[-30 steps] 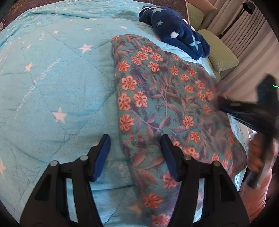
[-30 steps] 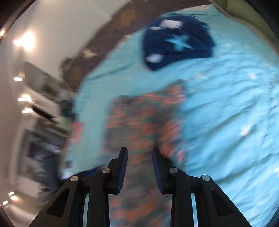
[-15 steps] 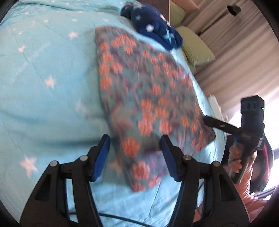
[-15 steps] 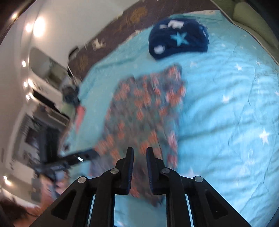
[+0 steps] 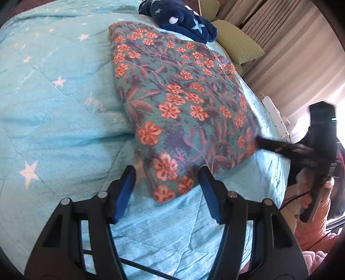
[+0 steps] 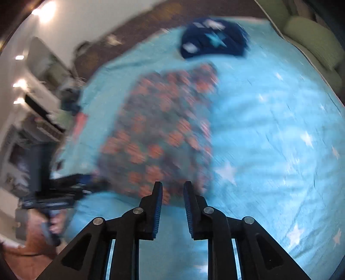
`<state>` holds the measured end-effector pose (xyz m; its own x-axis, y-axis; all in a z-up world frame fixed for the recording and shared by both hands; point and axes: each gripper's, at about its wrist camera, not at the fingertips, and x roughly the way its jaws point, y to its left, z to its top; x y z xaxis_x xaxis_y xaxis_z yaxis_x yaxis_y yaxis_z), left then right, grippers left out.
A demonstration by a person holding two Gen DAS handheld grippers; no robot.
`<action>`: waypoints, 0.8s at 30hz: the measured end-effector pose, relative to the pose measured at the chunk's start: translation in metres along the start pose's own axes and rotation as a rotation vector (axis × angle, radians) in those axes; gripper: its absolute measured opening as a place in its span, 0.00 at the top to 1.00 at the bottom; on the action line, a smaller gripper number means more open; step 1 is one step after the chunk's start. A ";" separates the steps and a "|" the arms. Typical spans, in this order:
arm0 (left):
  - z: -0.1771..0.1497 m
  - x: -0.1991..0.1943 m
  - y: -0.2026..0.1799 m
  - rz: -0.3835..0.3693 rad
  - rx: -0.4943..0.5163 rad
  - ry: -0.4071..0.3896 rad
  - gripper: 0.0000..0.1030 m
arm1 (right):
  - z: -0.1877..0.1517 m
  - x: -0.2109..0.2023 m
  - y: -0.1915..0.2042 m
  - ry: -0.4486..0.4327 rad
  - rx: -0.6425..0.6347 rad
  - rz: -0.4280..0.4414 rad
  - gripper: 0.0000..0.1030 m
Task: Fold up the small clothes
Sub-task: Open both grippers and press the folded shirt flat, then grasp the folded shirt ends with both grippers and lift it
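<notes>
A teal garment with orange flowers (image 5: 183, 103) lies folded flat on the turquoise star blanket (image 5: 54, 103). My left gripper (image 5: 167, 187) hovers open over the garment's near corner, which shows between the fingers without being pressed. In the left wrist view my right gripper (image 5: 262, 142) reaches the garment's right edge with its tips. The right wrist view is blurred: the floral garment (image 6: 163, 129) lies ahead. My right gripper (image 6: 172, 193) is at its near edge; its jaws are opening and grip nothing. The left gripper (image 6: 90, 183) sits at the garment's left corner.
A navy garment with stars (image 5: 179, 19) lies at the far end of the bed. Green pillows (image 5: 237, 43) and curtains stand beyond the bed's right side, with a white power strip (image 5: 273, 112) below. A hand in an orange sleeve (image 5: 312, 219) holds the right gripper.
Both grippers have slid back along the garment to its near edge. The right jaws narrowed half a second ago and stand wider apart now. The left jaws kept their width.
</notes>
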<state>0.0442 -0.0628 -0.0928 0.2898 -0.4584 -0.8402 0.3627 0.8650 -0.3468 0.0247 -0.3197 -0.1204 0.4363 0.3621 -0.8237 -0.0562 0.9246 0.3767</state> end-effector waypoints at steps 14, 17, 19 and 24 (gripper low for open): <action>0.001 -0.018 -0.012 0.051 0.034 -0.056 0.40 | 0.010 -0.042 -0.004 -0.121 0.058 0.014 0.50; 0.003 -0.018 -0.013 0.061 0.049 -0.059 0.40 | 0.013 -0.043 -0.012 -0.119 0.092 0.013 0.50; 0.006 -0.017 -0.011 0.059 0.048 -0.053 0.40 | 0.017 -0.041 -0.017 -0.112 0.106 0.028 0.48; 0.023 -0.012 -0.003 0.076 0.046 -0.051 0.39 | 0.041 -0.027 -0.029 -0.111 0.095 0.137 0.31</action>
<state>0.0603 -0.0645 -0.0720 0.3623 -0.4028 -0.8405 0.3782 0.8878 -0.2624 0.0510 -0.3611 -0.0917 0.5267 0.4639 -0.7123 -0.0390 0.8502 0.5250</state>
